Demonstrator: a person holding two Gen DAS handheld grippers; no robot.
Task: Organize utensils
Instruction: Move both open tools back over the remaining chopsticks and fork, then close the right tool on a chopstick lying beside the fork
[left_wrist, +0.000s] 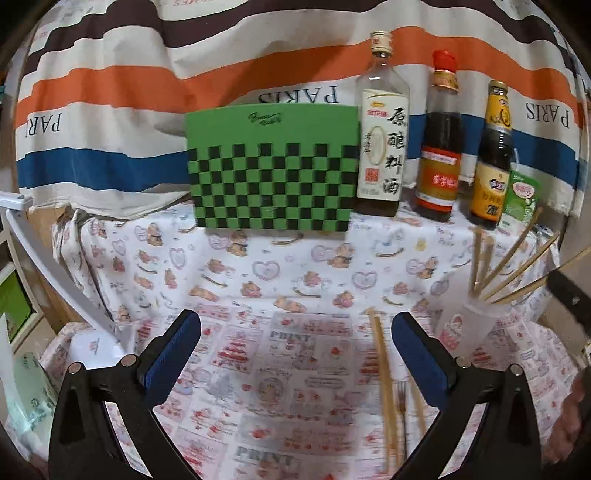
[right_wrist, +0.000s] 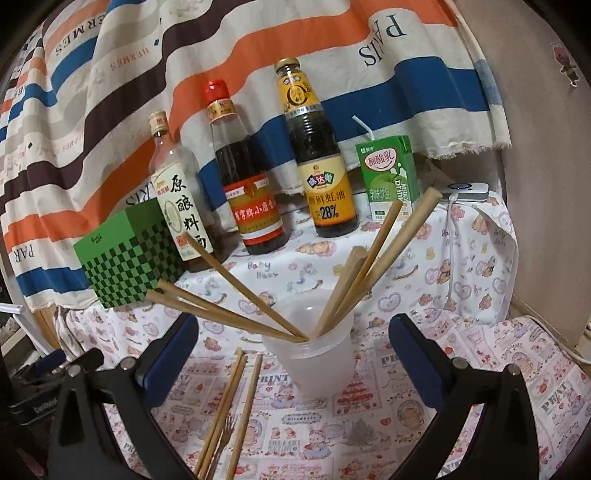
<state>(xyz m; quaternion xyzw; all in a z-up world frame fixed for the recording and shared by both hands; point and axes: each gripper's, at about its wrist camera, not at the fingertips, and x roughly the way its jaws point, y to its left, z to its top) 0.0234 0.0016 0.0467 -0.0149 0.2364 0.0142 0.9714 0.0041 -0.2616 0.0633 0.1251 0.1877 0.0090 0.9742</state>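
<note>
Both grippers hang over the patterned tablecloth (left_wrist: 258, 266) with their jaws spread wide and nothing between them: the left gripper (left_wrist: 295, 354) is released above bare cloth, the right gripper (right_wrist: 293, 358) is released with the white plastic cup (right_wrist: 314, 363) sitting just ahead, between its blue pads but not touched. The cup stands upright and carries a fan of wooden chopsticks (right_wrist: 236, 291), some leaning left, some right. More loose chopsticks (right_wrist: 236, 410) lie flat on the cloth just left of the cup, and a small fork (right_wrist: 227, 428) rests among them; from the left wrist view they lie just inside the right finger, blurred. Along the back stand a green checkered box (left_wrist: 273, 173), a cooking wine bottle (left_wrist: 382, 147), a red-capped bottle (left_wrist: 439, 147), an oyster sauce bottle (left_wrist: 493, 162) and a green drink carton (right_wrist: 388, 173), all against the striped cloth (left_wrist: 147, 74)
</note>
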